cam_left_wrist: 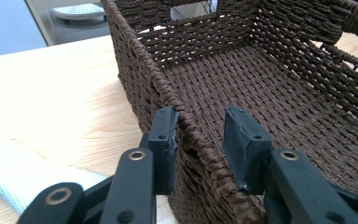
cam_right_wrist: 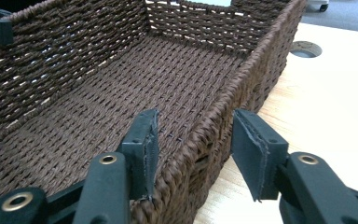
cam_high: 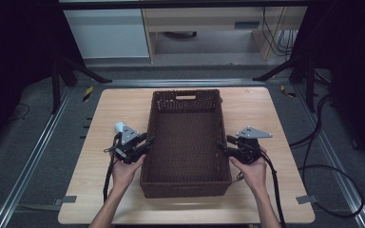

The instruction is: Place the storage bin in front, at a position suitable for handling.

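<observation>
An empty dark brown woven basket point(cam_high: 186, 93) stands lengthwise in the middle of the wooden table point(cam_high: 109, 114). My left gripper point(cam_high: 148, 143) straddles the rim of its left long wall. In the left gripper view the outer pad rests against the basket's wall point(cam_left_wrist: 135, 51) while the inner pad stands off it, so the left gripper point(cam_left_wrist: 200, 126) is open. My right gripper point(cam_high: 223, 142) straddles the right long wall. In the right gripper view both pads stand apart from the basket's weave point(cam_right_wrist: 74, 51), so the right gripper point(cam_right_wrist: 193, 133) is open too.
A pale ribbed thing point(cam_left_wrist: 9, 172) lies on the table just outside my left gripper. A round cable hole point(cam_right_wrist: 305, 48) sits in the tabletop beyond the basket's right side. Black stand legs point(cam_high: 57, 80) rise behind the table, and cables point(cam_high: 332, 180) run over the floor at right.
</observation>
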`<state>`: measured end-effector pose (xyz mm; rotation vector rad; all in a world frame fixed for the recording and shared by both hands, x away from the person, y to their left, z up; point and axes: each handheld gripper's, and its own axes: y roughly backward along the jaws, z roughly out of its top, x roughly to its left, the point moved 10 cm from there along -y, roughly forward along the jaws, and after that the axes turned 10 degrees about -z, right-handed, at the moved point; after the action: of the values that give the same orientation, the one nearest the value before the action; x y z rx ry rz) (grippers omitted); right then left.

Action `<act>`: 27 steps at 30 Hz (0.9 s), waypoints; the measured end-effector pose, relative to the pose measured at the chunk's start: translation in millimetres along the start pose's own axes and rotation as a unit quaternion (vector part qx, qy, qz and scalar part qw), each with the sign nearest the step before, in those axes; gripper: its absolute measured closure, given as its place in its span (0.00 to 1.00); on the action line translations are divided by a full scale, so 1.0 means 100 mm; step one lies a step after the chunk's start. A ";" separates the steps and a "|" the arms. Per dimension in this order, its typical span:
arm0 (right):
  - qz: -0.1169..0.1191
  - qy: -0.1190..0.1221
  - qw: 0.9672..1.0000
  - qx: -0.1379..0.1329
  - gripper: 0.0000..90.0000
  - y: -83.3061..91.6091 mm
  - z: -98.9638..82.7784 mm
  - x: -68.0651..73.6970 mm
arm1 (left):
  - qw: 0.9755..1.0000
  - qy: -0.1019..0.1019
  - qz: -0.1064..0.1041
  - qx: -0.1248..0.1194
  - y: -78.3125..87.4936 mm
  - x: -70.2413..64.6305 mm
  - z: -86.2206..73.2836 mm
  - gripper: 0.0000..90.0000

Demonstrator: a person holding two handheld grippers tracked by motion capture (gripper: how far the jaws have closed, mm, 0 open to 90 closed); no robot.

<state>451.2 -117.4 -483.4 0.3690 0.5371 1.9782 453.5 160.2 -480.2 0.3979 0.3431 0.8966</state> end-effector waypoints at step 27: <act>-0.045 0.025 0.998 0.019 0.71 -0.07 -0.06 -0.07 | 0.999 -0.007 -0.009 -0.034 0.44 0.13 0.10 0.43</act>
<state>456.8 -121.8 -492.1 0.3137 0.6131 1.8963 435.7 193.7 -452.1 0.3372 0.3018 0.8857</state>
